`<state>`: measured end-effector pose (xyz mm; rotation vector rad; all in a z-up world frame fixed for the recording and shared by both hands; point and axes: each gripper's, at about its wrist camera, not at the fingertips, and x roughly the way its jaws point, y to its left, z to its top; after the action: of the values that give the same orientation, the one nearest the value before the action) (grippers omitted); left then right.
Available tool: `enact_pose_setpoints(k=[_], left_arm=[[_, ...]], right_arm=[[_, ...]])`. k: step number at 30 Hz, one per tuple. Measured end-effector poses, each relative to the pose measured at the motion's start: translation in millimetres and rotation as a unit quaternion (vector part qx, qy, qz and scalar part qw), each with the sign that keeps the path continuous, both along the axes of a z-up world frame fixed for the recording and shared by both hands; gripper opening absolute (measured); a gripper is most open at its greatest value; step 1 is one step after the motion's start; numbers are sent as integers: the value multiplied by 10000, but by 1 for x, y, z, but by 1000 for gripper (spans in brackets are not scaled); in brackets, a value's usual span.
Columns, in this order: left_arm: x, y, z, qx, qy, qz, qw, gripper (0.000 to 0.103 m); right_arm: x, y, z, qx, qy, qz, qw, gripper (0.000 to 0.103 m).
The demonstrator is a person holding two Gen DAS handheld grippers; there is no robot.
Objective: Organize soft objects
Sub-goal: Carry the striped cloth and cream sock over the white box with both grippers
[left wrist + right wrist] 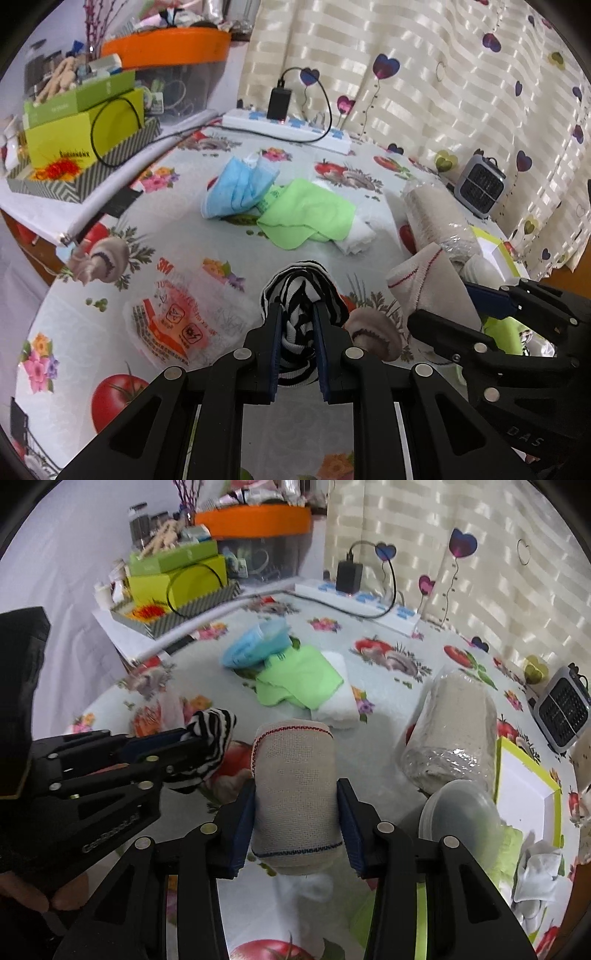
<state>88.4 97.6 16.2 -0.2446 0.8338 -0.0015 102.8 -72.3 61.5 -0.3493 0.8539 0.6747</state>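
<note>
Left wrist cam: your left gripper [299,332] had its fingers pinched on the striped sock [301,295], held just above the tabletop [229,247], w/ green cloth [310,218] and blue masks [240,184] farther back.

Right wrist cam: your right gripper [296,808] had its fingers clamped round the bandage roll [295,794], wrapped roll [452,731] to its right.

Soft things lay mid-table.
The masks [238,186] lay left of the cloth [308,218], which overlapped the towel [356,236]; the power strip [288,125] sat behind.
</note>
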Motion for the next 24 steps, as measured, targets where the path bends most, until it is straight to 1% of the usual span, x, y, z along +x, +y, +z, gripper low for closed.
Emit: enact_pose_setpoints(k=[9, 17, 24], left_arm=[[-17, -15, 31, 248, -354, -8, 9991, 16], [-29, -36, 55, 348, -608, -150, 9974, 16], [-35, -58, 68, 389, -737, -346, 9959, 16]], right_arm=[[-19, -24, 27, 503, -179, -21, 9986, 43], [-32, -50, 47, 760, -384, -135, 9963, 43], [-39, -72, 58, 927, -502, -256, 9941, 44]])
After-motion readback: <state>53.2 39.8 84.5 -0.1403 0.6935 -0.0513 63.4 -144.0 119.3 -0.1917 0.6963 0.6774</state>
